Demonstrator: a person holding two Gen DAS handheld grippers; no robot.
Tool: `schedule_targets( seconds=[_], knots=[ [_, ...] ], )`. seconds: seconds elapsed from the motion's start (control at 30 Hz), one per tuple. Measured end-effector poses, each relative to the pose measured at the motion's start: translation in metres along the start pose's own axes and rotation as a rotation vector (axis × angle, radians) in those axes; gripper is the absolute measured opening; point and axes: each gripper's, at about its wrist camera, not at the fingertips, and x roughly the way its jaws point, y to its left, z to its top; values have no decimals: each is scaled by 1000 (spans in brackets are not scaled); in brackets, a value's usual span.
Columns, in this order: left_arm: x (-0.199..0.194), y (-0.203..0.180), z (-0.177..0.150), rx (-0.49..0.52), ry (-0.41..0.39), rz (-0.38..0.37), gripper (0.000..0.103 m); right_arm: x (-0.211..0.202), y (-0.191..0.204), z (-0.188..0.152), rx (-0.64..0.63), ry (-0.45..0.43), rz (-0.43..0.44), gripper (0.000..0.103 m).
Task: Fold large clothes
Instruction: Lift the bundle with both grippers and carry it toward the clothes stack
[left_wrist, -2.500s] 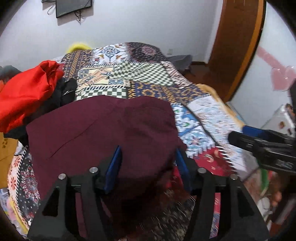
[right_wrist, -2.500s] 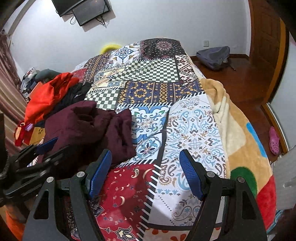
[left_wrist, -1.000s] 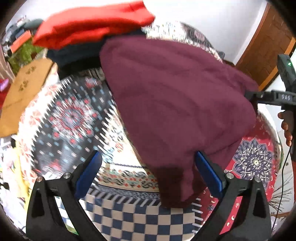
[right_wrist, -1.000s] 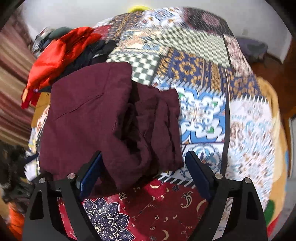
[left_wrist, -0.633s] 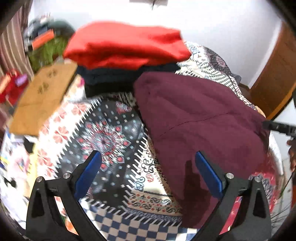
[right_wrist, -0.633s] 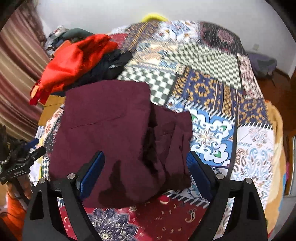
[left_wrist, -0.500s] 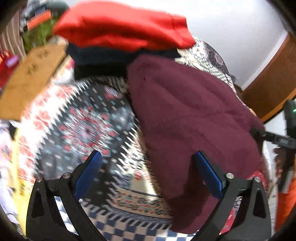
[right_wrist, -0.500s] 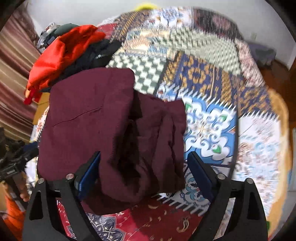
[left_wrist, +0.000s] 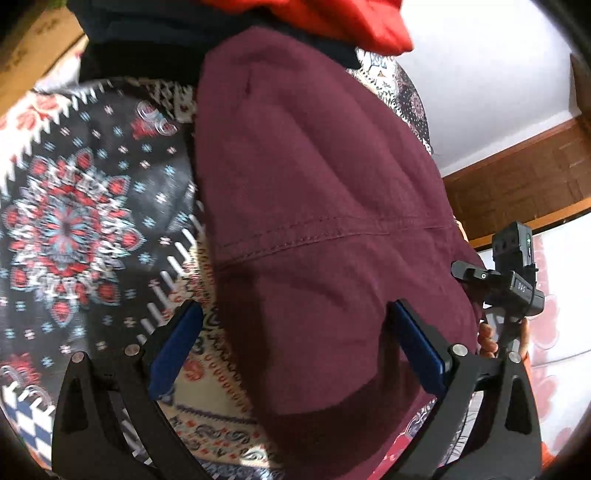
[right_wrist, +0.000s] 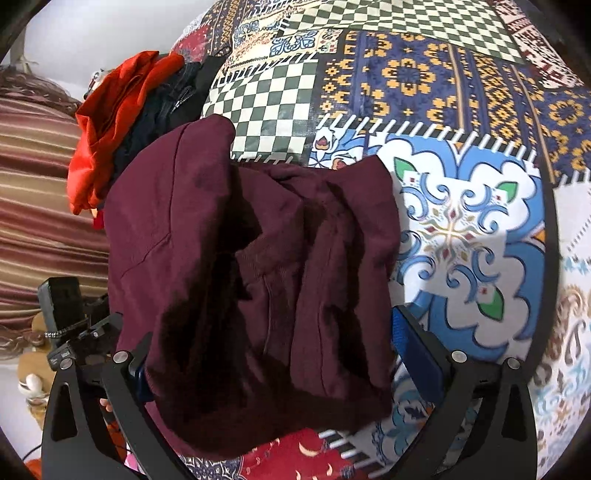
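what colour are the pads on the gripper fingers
Blue pads, clearest in the left wrist view, on black fingers.

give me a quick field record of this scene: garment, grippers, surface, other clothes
garment: maroon garment, folded over, bunched on its right side
left gripper: open, straddling the garment's near edge
right gripper: open, garment between its fingers
surface: patchwork bedspread
other clothes: red garment on dark clothes, beyond the maroon one
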Motion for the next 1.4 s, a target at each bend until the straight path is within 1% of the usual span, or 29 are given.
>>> schedule_targets(
  seconds=[0.13, 0.33, 0.4, 0.5, 0.6, 0.67, 0.7, 0.73, 0.77, 0.8, 0.87, 0.9, 0.97, 1.07, 1.2, 1.4],
  knots=[
    [9, -5, 7, 10, 8, -1, 103, 5, 2, 6, 19, 12, 12, 103],
    [21, -19, 13, 21, 26, -18, 103, 4, 2, 9, 11, 10, 36, 102],
    [23, -22, 15, 26, 33, -19, 103, 1, 0, 5, 15, 9, 47, 99],
    [26, -24, 16, 36, 51, -44, 103, -8, -4, -1, 30, 1, 68, 89],
    [22, -25, 15, 51, 36, -45, 92, -17, 1, -6, 26, -18, 59, 77],
    [16, -25, 14, 40, 21, -48, 80, -24, 4, -11, 27, -34, 53, 66],
    [14, -25, 16, 33, 17, -53, 77, -26, 7, -13, 29, -41, 52, 64],
    [10, -24, 16, 22, 11, -61, 70, -29, 9, -14, 31, -45, 52, 59],
    [7, -24, 16, 18, 7, -70, 65, -32, 12, -16, 26, -44, 51, 55],
    [2, -25, 16, 21, 2, -76, 63, -36, 16, -18, 15, -41, 55, 54],
    [-9, -34, 12, 60, -18, -72, 58, -42, 26, -22, 1, -38, 70, 47],
    [-15, -38, 10, 81, -27, -67, 56, -46, 32, -24, -9, -39, 75, 45],
    [-29, -49, 6, 120, -48, -67, 50, -54, 43, -31, -26, -47, 76, 43],
    [-53, -62, 1, 166, -81, -67, 46, -67, 57, -40, -42, -65, 88, 42],
    [-88, -72, -6, 208, -130, -72, 45, -87, 84, -52, -86, -117, 86, 41],
    [-144, -86, -11, 281, -237, -79, 45, -117, 125, -55, -147, -197, 95, 41]
  ],
)
